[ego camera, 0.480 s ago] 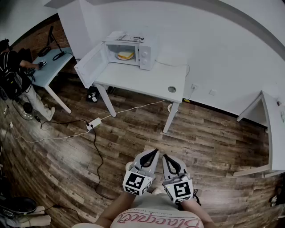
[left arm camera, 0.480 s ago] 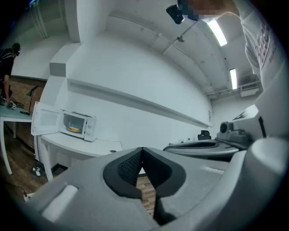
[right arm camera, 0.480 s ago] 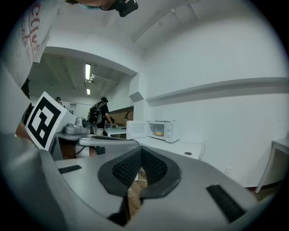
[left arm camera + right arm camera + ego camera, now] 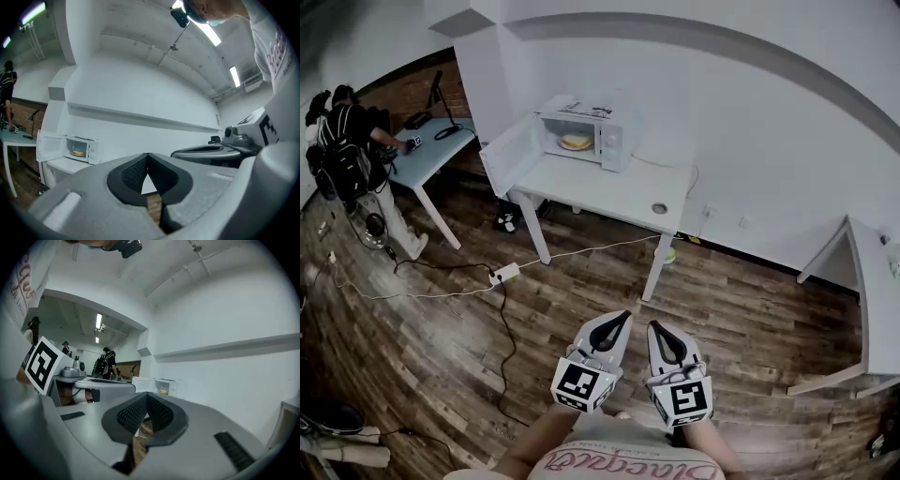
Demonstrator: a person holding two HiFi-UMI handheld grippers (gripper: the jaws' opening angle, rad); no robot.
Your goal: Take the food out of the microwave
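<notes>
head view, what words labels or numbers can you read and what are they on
Pink script on the person's white shirt: upside down, cut off, not readable.
Dark print on top of the white microwave: too small to read.
Black-and-white square markers on the white cubes: patterns, no words.

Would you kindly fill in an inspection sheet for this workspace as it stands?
Surface: white table, carrying the microwave.
Job's things: microwave, door open, food inside.
Clutter: small round object on the table, too small to identify.
Grippers: left gripper and right gripper, jaws shut, empty, far from the microwave.
Cables: power strip and cords on the floor.
Surroundings: a person at a blue table.
</notes>
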